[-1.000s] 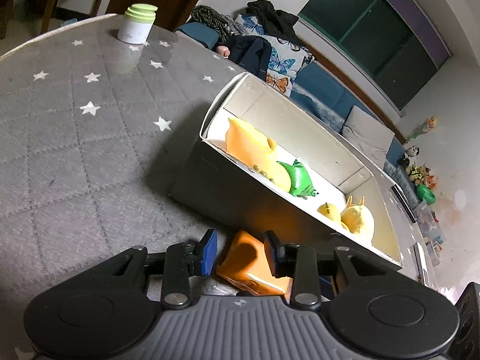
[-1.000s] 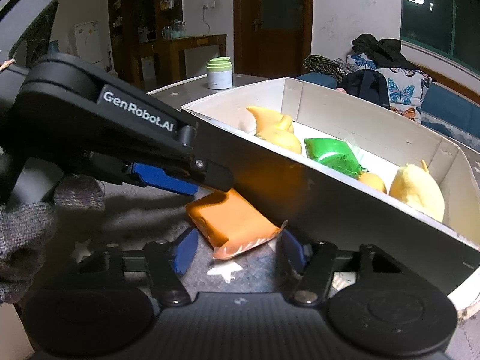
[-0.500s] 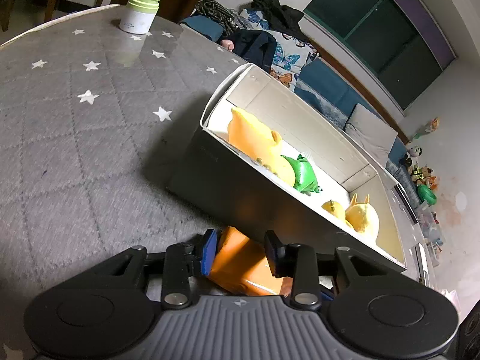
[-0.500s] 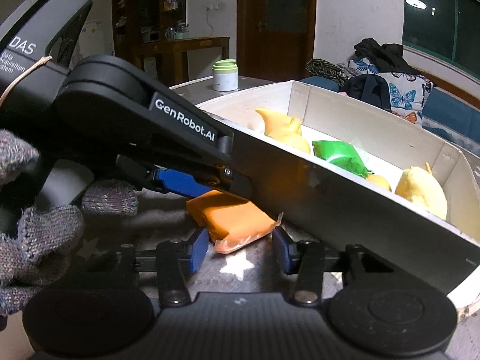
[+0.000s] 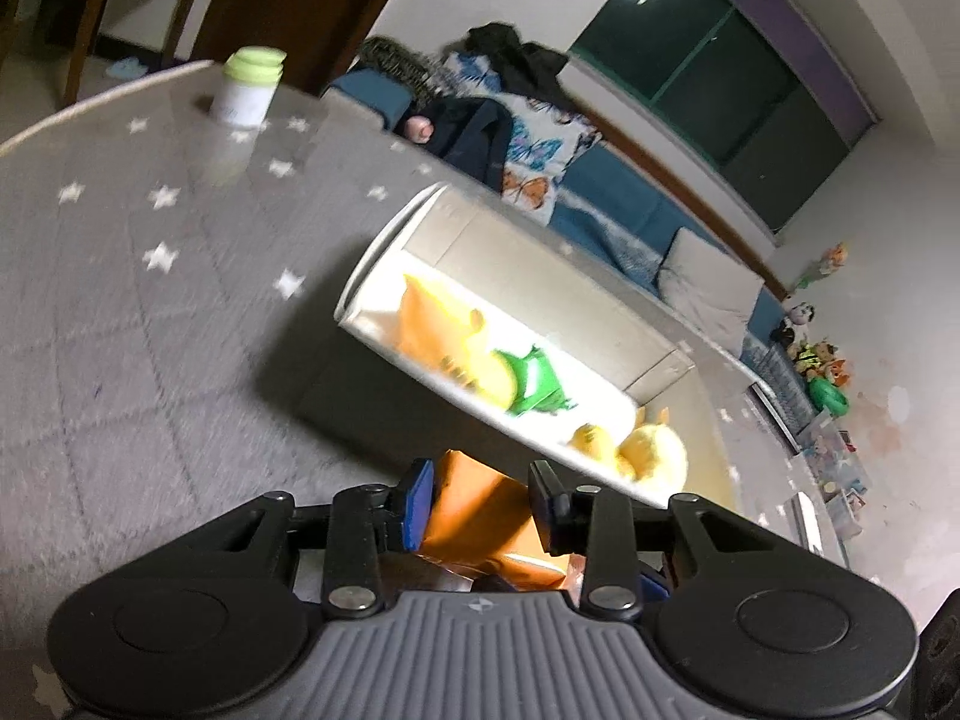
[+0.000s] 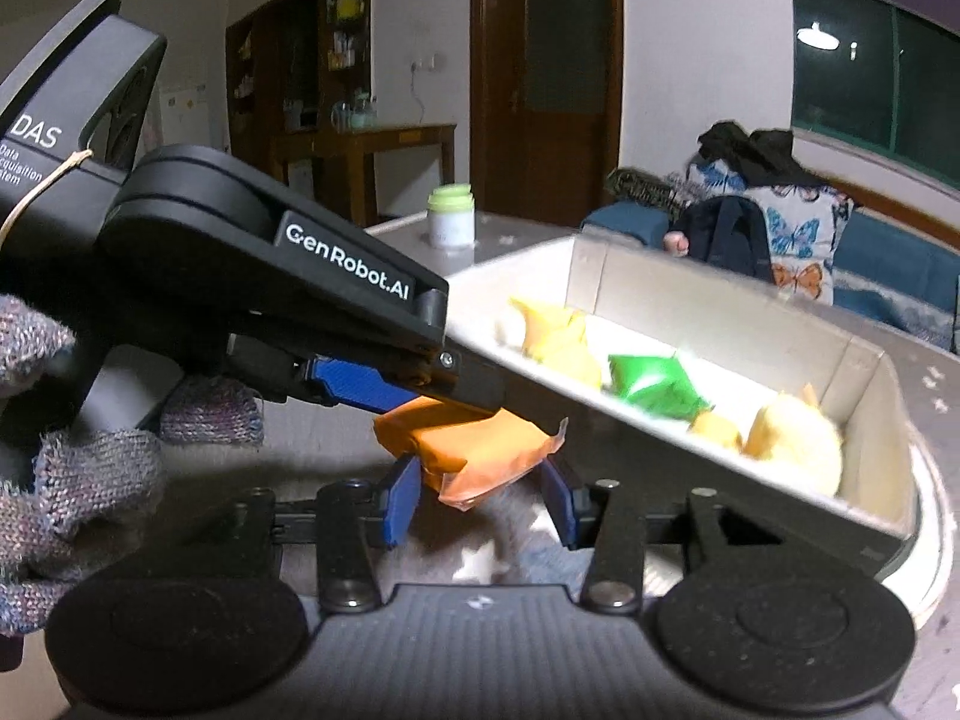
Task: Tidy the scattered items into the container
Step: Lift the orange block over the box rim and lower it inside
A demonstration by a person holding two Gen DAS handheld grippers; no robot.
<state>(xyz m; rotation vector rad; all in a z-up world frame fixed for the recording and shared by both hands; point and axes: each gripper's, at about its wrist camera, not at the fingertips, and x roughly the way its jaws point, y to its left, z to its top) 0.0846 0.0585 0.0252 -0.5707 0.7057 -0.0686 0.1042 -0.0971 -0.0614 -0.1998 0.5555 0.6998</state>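
Box near wall [image 5: 384, 384] blocks ahead of left tool [image 5: 480, 495]; open above box.

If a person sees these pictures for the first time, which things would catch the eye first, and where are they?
Probably the orange packet first, low in the middle, pinched by the left gripper, with the right gripper open around its end. Next, the white box just behind it on the star-patterned table, holding yellow toys and a green packet.
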